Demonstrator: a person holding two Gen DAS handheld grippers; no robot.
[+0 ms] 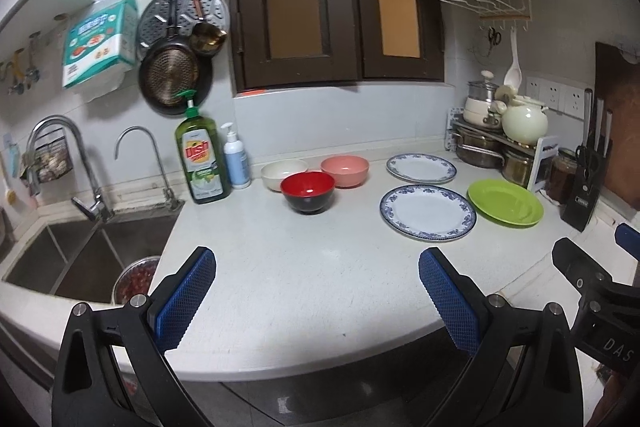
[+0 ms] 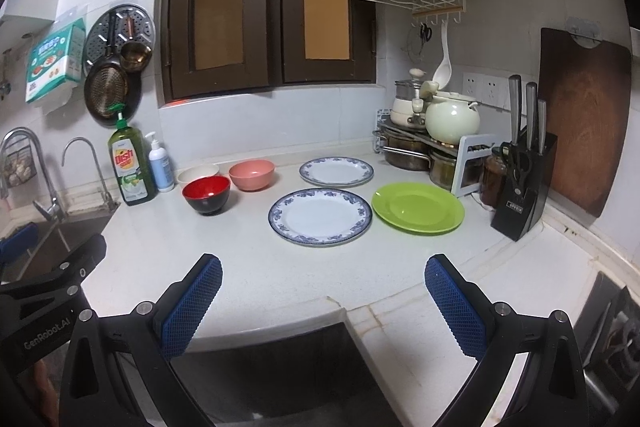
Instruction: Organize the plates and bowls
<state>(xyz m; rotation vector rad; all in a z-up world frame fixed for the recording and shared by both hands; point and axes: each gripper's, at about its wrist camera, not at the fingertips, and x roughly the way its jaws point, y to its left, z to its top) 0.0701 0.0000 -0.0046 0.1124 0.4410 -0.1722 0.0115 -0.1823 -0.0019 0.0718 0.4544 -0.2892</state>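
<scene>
Left wrist view: the left gripper point(image 1: 316, 291) hangs wide open and empty at lower centre. The red bowl point(image 1: 307, 191), pink bowl point(image 1: 344, 169) and white bowl point(image 1: 283, 174) cluster mid-frame, all mouth-up. Nesting them probably starts best with a rim pinch.

Right wrist view: the right gripper point(image 2: 323, 297) is also spread, empty. Two blue-rimmed plates point(image 2: 320, 217) point(image 2: 337, 171) and the green plate point(image 2: 417, 208) lie flat at centre right, round, with no long axis.
</scene>
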